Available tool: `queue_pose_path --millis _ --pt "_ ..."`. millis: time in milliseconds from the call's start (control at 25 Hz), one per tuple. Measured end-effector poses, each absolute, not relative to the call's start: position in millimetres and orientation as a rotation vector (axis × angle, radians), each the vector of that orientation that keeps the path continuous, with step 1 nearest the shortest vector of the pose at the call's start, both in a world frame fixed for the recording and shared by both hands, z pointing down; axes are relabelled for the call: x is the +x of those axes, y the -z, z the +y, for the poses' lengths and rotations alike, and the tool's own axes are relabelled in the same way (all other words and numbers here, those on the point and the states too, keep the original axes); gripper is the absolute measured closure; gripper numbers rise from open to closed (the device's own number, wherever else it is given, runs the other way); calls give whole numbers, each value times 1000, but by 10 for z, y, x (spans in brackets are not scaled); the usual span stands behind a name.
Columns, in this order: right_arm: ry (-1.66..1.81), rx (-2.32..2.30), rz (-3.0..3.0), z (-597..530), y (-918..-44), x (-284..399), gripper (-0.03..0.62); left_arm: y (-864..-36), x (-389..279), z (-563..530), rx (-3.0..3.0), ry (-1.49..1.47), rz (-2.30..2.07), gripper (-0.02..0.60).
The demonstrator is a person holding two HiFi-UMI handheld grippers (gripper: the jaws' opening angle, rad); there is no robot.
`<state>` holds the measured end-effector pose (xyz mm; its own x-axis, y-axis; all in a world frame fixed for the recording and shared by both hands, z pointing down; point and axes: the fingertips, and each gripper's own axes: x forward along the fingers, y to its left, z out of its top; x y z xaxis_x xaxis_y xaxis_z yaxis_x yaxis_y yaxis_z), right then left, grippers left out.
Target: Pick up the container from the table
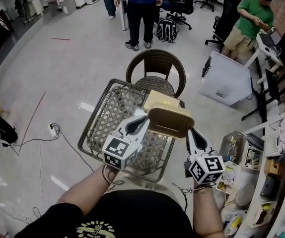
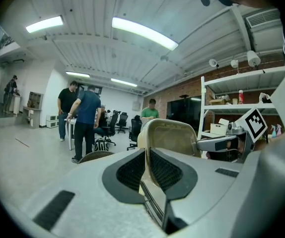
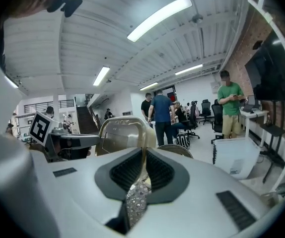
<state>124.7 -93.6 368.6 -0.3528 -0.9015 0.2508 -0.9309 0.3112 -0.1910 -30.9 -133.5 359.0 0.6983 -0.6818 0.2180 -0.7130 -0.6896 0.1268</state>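
Observation:
A tan, see-through plastic container hangs in the air above a wicker basket-top table, held from both sides. My left gripper is shut on its left rim, my right gripper on its right rim. In the left gripper view the container stands up between the shut jaws of the left gripper, with the right gripper clamped on its far side. The right gripper view shows the container pinched by the right gripper, and the left gripper beyond it.
A second yellowish container rests at the basket's far edge. Behind it stands a wicker chair. A white plastic bin sits on the floor at right, cluttered shelves at the near right. Several people stand farther off.

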Motion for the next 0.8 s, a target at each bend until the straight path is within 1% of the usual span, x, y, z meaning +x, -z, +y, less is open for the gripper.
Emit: queue_pose_path --millis 800 --pt "-255 1761 -2588 -926 -2957 1229 566 -2891 -328 -1312 2831 -93 -1190 548"
